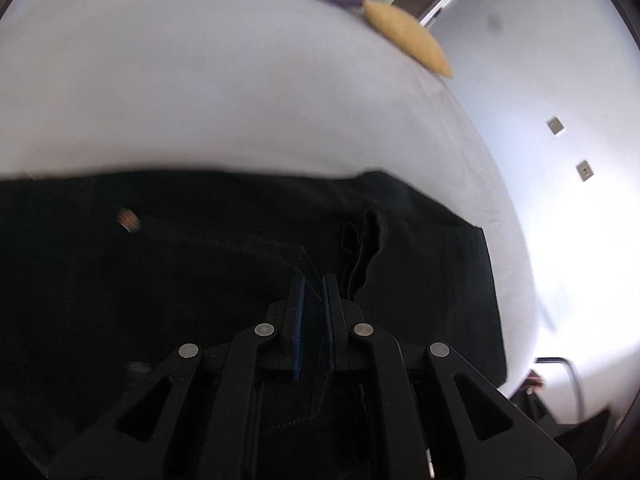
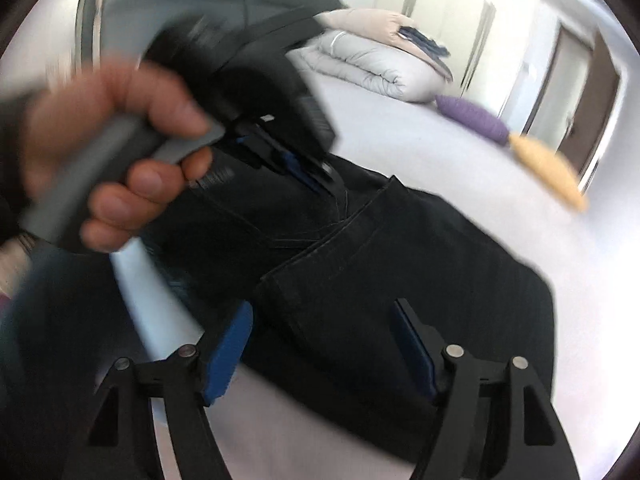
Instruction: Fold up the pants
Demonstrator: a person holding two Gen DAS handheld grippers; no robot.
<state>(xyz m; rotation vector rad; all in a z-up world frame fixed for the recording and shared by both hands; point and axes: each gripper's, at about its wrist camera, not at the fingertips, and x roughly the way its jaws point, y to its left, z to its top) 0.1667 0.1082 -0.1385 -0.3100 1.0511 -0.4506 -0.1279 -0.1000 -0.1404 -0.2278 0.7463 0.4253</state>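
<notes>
A: What fills most of the view?

B: A white bed (image 1: pixel 240 112), spreading across the upper half of the left wrist frame. The black pants (image 1: pixel 200 248) lie on it, covering the lower half of that frame; from the right wrist they run from the centre toward the lower right (image 2: pixel 400 264).

A: And at the far end?

B: A rolled white duvet (image 2: pixel 372 64) at the upper centre of the right wrist frame, then a purple cushion (image 2: pixel 472 116) and a yellow cushion (image 2: pixel 548 176) touching end to end at the right.

A: The claws?

B: The left gripper (image 1: pixel 314 280), bottom centre of its own frame, is clenched on a fold of the pants; dark cloth sits between its blue pads. In the right wrist view a hand (image 2: pixel 116 152) at the upper left holds its grey handle, though blur makes the tips there hard to read. The right gripper (image 2: pixel 320 312) is released, blue pads spread wide at the bottom, over the pants' edge, pressing nothing.
</notes>
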